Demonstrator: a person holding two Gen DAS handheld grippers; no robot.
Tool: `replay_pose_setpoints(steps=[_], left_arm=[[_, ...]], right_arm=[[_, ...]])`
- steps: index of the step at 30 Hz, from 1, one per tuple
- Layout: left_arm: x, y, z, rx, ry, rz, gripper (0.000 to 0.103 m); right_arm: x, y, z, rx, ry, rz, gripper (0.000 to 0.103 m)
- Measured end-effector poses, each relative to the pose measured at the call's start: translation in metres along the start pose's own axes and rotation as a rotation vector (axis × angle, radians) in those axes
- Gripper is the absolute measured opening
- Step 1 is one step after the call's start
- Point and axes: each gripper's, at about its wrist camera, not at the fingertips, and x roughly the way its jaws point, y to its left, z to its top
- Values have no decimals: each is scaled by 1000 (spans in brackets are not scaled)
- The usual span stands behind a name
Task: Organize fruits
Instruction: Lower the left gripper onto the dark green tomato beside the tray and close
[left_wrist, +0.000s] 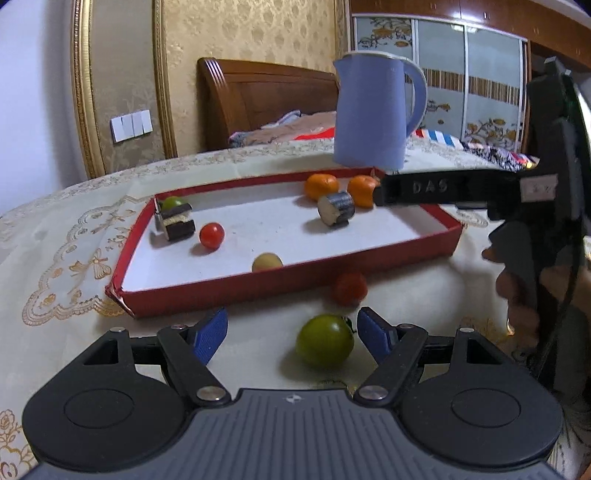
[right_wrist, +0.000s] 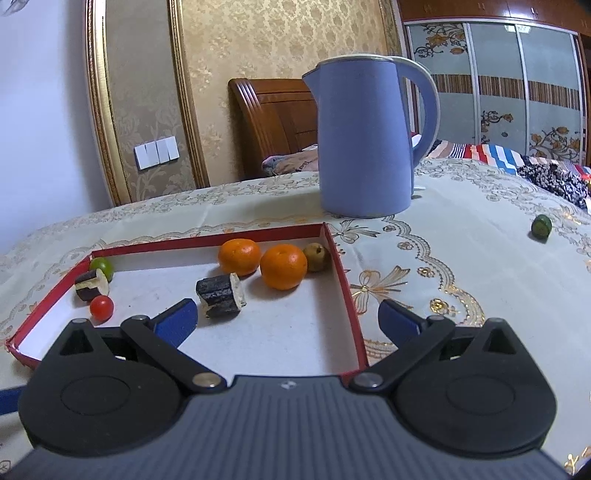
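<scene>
Left gripper (left_wrist: 291, 334) is held unclenched around the green tomato (left_wrist: 325, 345) (no pad contact seen).
Pick-up step is judged in hand: closing, then transfer into the red tray (left_wrist: 369, 275), is called for. Right gripper (right_wrist: 286, 319) is parked spread over the tray corner.

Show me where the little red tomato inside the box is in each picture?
Left wrist view: the red tomato lies left of centre in the red box, just right of a dark layered piece.
Right wrist view: the red tomato lies far left, just below that same piece, near the box's left wall.
Shared landmark: the blue kettle behind the box.
</scene>
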Motion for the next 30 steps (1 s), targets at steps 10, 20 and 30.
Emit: replay_pose_setpoints(steps=[10,20,30], left_arm=[[14,1,-2,-4,65,19,87],[13,1,-2,2,58,12,74],[11,-6,-3,32,57,-40,49]], right_arm=[[0,-3,0,16,2,-9,103],[1,-5,0,28,4,-9,103],[1,-5,-1,25,3,-10,103]])
